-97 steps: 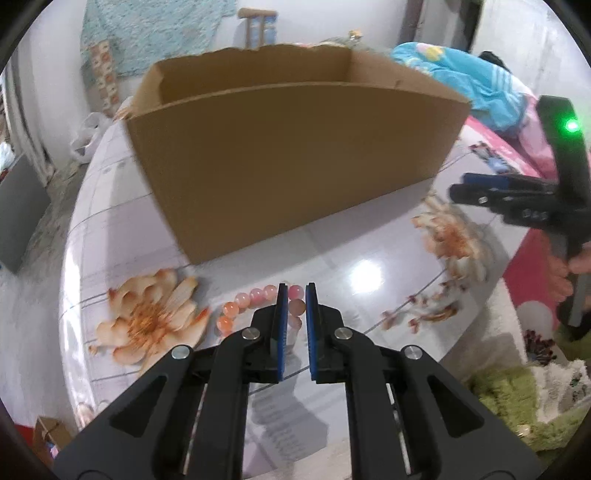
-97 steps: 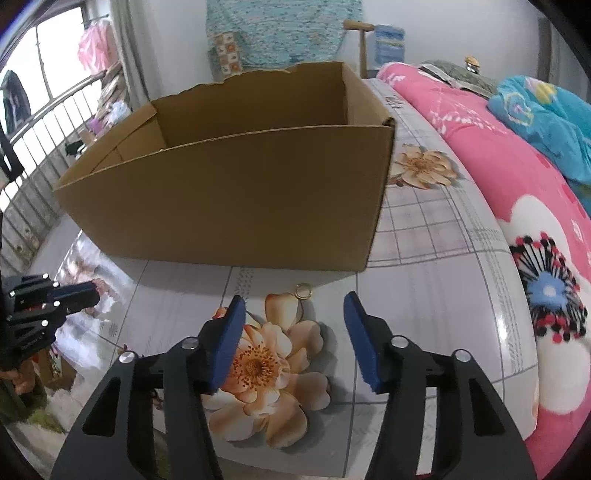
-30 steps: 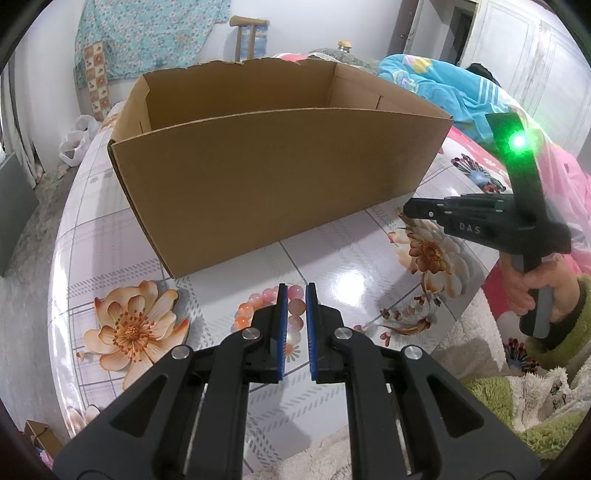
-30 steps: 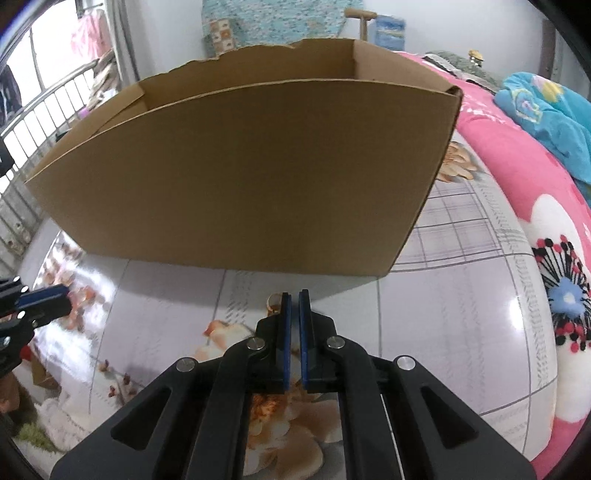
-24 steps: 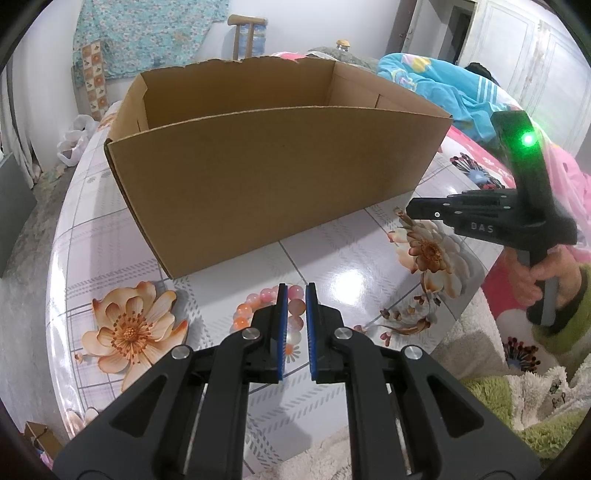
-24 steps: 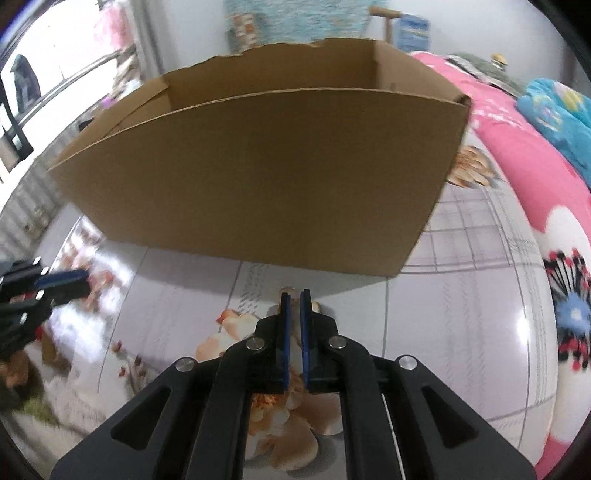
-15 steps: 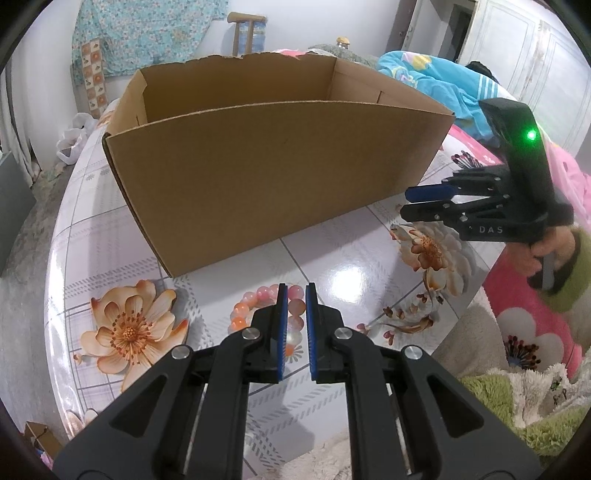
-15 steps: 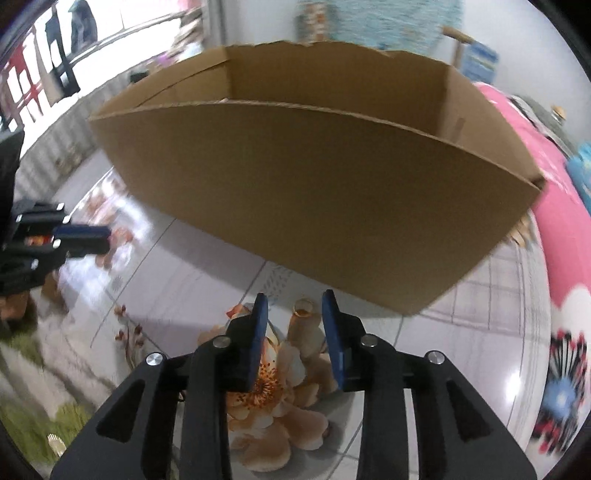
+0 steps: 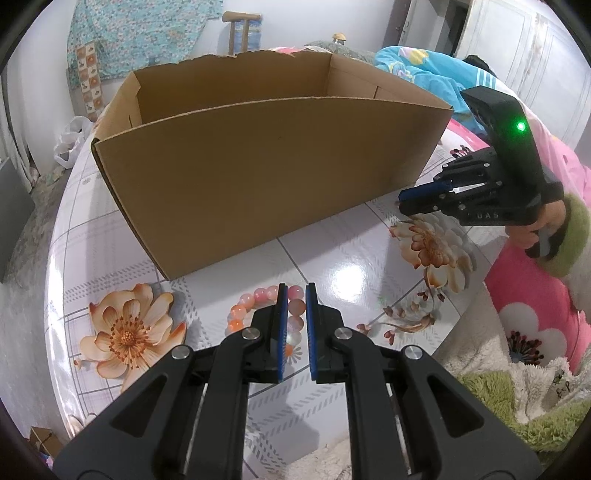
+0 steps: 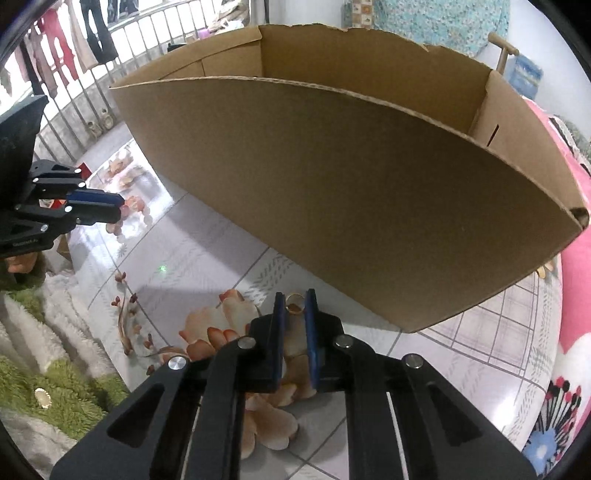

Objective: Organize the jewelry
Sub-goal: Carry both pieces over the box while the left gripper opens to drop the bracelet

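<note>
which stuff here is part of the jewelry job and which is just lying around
Part of the job:
- bead bracelet
- gold ring
- cardboard box

Just lying about:
- pink flowered blanket
- green fluffy rug
- plastic bag

the worktop [image 9: 369, 258] was shiny and pale, with grey lines and big orange flowers [image 9: 125, 332] printed on it. a bright light spot [image 9: 347, 275] shone on it. behind it stood a white wall [image 9: 314, 22] with a blue patterned cloth [image 9: 140, 33] hanging on it. white cupboard doors [image 9: 524, 48] stood at one side. a pink blanket with flowers [image 10: 569, 387] lay next to the worktop, and a blue blanket [image 9: 417, 74] lay farther back. a metal railing [image 10: 122, 29] had clothes [image 10: 92, 26] hanging behind it.
</note>
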A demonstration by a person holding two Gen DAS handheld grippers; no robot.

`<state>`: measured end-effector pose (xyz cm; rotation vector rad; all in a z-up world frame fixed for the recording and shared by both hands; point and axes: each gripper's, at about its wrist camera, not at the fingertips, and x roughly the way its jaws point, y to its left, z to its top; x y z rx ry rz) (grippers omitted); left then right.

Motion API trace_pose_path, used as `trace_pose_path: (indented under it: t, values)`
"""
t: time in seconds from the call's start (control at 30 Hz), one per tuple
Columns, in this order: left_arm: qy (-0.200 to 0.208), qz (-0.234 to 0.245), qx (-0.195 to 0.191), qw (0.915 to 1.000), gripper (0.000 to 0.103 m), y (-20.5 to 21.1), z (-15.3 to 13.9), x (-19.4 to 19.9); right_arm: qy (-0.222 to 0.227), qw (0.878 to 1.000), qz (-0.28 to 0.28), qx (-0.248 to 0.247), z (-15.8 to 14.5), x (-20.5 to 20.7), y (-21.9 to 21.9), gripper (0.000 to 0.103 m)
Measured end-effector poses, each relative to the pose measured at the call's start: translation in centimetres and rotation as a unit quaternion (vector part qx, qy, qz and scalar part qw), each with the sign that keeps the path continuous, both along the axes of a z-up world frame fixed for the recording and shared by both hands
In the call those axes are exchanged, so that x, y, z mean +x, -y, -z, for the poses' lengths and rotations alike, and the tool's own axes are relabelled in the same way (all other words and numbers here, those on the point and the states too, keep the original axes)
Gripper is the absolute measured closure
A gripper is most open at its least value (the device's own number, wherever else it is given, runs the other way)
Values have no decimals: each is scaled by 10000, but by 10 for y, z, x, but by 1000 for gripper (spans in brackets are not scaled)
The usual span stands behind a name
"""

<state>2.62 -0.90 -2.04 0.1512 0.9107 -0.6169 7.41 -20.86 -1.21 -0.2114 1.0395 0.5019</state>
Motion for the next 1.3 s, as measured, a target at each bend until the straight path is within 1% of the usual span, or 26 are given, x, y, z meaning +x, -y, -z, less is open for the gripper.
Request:
trace_pose_path:
  t: [0.23, 0.33, 0.4, 0.5, 0.63, 0.8, 0.87, 0.9, 0.97, 1.03, 1.07, 1.13, 1.23, 1.3]
  values:
    - [121, -1, -9, 9999, 95, -3, -6, -4, 36, 9993, 254, 267, 1, -10, 15, 92]
    - [202, 4, -25, 9998, 95, -6, -12, -10, 133, 9983, 384, 406, -4, -19, 19, 92]
    - [234, 15, -113, 9997, 95, -9, -18, -13, 219, 9973, 466, 519, -10, -26, 21, 92]
    - [321, 39, -272, 9991, 95, -15, -32, -19, 444, 9947, 567, 731, -27, -40, 25, 92]
    - [358, 109, -684, 9970, 95, -24, -58, -23, 799, 9889, 619, 1085, -57, -58, 29, 92]
    - [695, 370, -1077, 9911, 95, -25, -106, -22, 1308, 9770, 566, 1588, -101, -71, 34, 92]
    - [868, 467, -1118, 9888, 95, -21, -124, -18, 1462, 9725, 535, 1732, -118, -67, 37, 92]
    - [942, 506, -1122, 9879, 95, -19, -132, -13, 1520, 9709, 553, 1767, -122, -64, 32, 92]
    - [980, 532, -1086, 9878, 95, -9, -145, 1, 1559, 9687, 582, 1843, -135, -50, 32, 92]
    - [858, 454, -944, 9908, 95, 4, -152, 22, 1512, 9696, 629, 1817, -143, -35, 32, 92]
    - [769, 465, -949, 9914, 95, 9, -154, 31, 1457, 9715, 675, 1742, -145, -23, 31, 92]
    - [426, 431, -956, 9936, 95, 21, -151, 58, 1222, 9773, 770, 1548, -142, 1, 30, 92]
    - [-24, 420, -935, 9947, 95, 34, -137, 89, 931, 9824, 854, 1375, -134, 27, 28, 92]
    - [-350, 433, -818, 9951, 95, 48, -120, 112, 745, 9845, 969, 1257, -126, 42, 29, 92]
